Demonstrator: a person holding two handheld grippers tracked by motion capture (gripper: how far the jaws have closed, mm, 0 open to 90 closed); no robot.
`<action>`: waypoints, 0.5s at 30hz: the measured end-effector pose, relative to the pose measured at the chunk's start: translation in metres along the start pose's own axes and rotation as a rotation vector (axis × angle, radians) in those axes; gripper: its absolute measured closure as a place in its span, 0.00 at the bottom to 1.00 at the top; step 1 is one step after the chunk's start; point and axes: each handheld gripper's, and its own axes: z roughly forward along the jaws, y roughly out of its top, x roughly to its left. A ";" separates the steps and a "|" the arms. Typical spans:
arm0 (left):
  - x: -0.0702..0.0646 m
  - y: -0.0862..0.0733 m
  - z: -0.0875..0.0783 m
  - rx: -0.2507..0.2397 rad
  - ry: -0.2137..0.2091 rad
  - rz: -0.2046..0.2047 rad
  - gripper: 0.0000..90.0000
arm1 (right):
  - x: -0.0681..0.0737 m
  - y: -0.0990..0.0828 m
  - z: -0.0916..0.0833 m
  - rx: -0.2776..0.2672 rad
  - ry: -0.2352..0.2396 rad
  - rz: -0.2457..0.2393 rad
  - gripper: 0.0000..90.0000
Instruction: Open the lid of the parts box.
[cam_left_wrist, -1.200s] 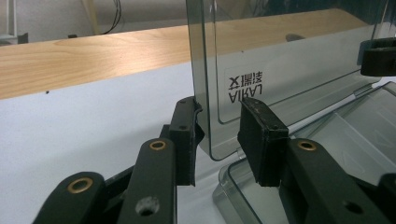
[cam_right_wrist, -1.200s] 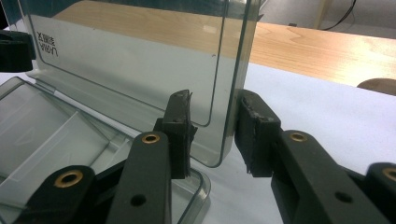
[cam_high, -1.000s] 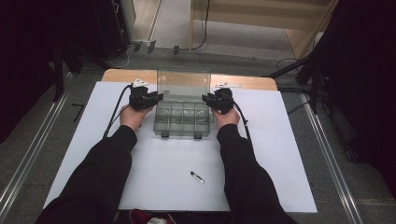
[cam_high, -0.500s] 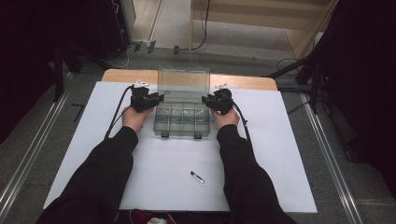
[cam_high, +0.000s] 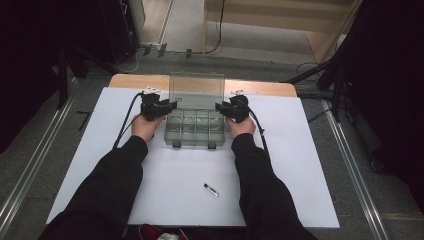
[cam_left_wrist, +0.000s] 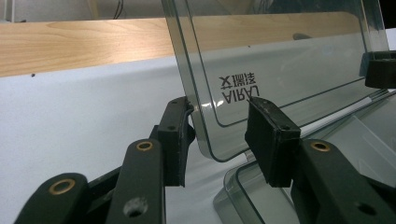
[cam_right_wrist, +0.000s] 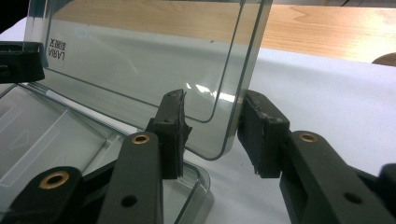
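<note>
From above, a clear plastic box (cam_high: 192, 127) sits on the white table (cam_high: 300, 165), its lid (cam_high: 196, 90) standing upright at the far side. The left gripper (cam_high: 170, 106) and right gripper (cam_high: 220, 106) flank the lid's ends. A small vial (cam_high: 211, 189) lies nearer the person.

In the left gripper view, the lid's corner (cam_left_wrist: 205, 121) stands between jaws that have just been opening; one pad (cam_left_wrist: 175, 135) is at its edge, the other is clear.

In the right gripper view, the lid's other corner (cam_right_wrist: 229, 126) stands between parted jaws, also just opening, released.

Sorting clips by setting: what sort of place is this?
Probably a lab recording station: a white sheet on a wooden table, dark stands and floor cables around it, and a clear compartment box.
</note>
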 end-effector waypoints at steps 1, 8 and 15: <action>0.000 0.000 0.000 0.001 -0.002 -0.002 0.64 | 0.000 0.000 0.000 0.000 -0.001 0.000 0.69; 0.001 -0.001 0.003 -0.002 -0.026 -0.050 0.58 | 0.000 0.000 0.002 0.001 0.000 0.018 0.65; 0.001 -0.002 0.004 -0.005 -0.024 -0.060 0.52 | -0.001 -0.001 0.002 0.003 -0.001 0.029 0.62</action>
